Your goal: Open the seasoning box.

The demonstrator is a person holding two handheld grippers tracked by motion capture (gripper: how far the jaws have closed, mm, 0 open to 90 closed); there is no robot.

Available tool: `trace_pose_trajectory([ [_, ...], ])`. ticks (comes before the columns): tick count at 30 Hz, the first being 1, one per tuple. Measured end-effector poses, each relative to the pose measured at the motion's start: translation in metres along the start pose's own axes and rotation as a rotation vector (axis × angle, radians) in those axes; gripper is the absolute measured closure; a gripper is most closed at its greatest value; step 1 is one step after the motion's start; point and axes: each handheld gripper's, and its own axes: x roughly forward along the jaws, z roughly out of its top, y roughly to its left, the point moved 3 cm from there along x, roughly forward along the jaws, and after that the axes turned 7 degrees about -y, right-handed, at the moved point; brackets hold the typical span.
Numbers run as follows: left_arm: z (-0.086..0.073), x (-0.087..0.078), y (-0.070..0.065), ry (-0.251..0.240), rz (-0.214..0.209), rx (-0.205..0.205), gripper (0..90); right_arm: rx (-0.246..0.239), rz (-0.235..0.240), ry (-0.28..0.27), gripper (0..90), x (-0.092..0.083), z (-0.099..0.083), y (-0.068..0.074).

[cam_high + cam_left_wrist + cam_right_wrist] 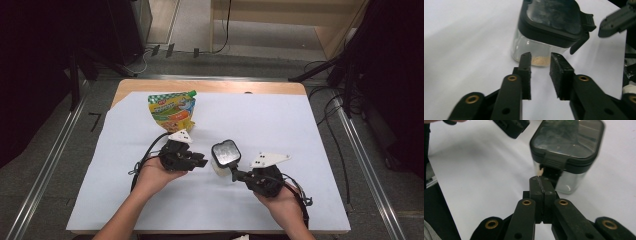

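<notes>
A clear jar [226, 152] with a black latched lid stands on the white sheet between my two grippers. A thin layer of tan grains [540, 60] lies at its bottom. My left gripper [540, 58] points at the jar's lower wall from close by, jaws apart with nothing between them. In the high view the left gripper [202, 161] sits just left of the jar. My right gripper [541, 178] is shut, pad against pad, with its tips just below the lid's latch [554, 161]. In the high view the right gripper [235, 172] reaches the jar from the lower right.
A colourful stand-up pouch [172, 110] lies at the back left of the white sheet [280, 120], behind the left hand. Cables trail from both grippers toward the front edge. Dark stands and wires surround the table.
</notes>
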Motion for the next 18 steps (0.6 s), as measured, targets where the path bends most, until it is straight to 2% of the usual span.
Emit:
trace_pose_trajectory([
  [5, -0.001, -0.004, 0.005, -0.016, 0.011, -0.013, 62.9, -0.010, 0.025, 0.016, 90.0, 0.011, -0.002, 0.007],
  [11, -0.002, -0.006, 0.008, -0.021, 0.018, -0.008, 56.0, 0.002, 0.042, 0.036, 90.0, 0.023, -0.004, 0.008],
  [13, -0.002, -0.006, 0.009, -0.022, 0.018, -0.010, 54.4, -0.010, 0.034, 0.044, 90.0, 0.027, -0.005, 0.007],
  [15, -0.002, -0.006, 0.010, -0.025, 0.017, -0.009, 53.8, 0.005, 0.040, 0.058, 90.0, 0.029, -0.007, 0.005],
  [18, -0.002, -0.006, 0.010, -0.025, 0.025, -0.005, 52.4, -0.003, 0.033, 0.061, 90.0, 0.029, -0.007, 0.005],
])
